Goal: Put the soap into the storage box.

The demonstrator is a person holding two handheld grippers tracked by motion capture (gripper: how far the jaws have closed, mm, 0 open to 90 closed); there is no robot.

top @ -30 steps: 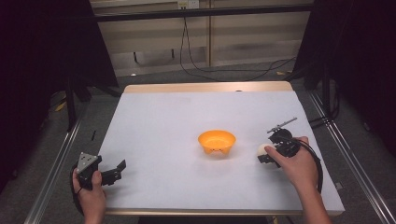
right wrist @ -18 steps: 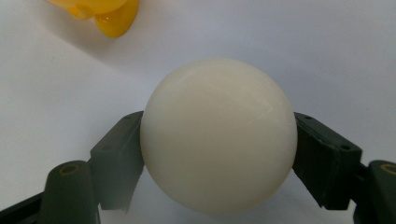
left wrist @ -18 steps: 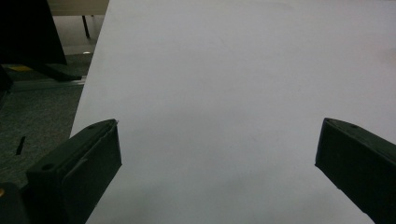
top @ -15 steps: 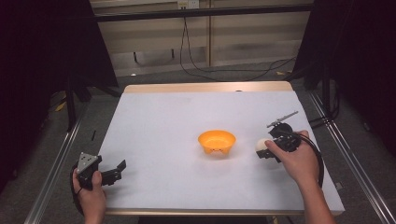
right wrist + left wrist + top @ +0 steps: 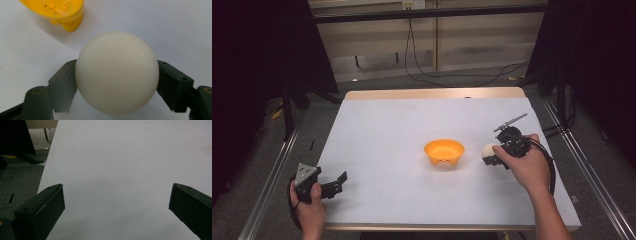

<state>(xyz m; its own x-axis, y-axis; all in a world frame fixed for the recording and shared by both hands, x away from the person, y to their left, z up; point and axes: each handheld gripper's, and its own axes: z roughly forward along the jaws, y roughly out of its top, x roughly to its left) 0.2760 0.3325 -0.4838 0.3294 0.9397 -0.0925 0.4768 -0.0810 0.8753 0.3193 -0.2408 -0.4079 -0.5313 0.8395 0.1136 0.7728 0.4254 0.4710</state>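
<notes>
On the right half of the table (image 5: 377,125), a white ball (image 5: 117,72) is clamped between the jaws of the right gripper (image 5: 492,156), just beside the orange bowl (image 5: 444,151) and apart from it. Both jaws are seen pressed against the ball's sides at about its widest part in the right gripper view, with the bowl's footed underside (image 5: 68,25) showing beyond. Whether the ball is resting on the table or lifted just clear cannot be told.

The ball is judged light, rigid and smooth, so slipping is the main risk; a round surface gives the flat jaws little contact. Hold is best kept across the middle, as now, not above or below it, or the ball could be squeezed out. Nothing fragile is suggested by its look.

The left gripper (image 5: 332,186) is held at the near left corner of the table, jaws spread wide with nothing between them, well apart from the bowl and ball.
</notes>
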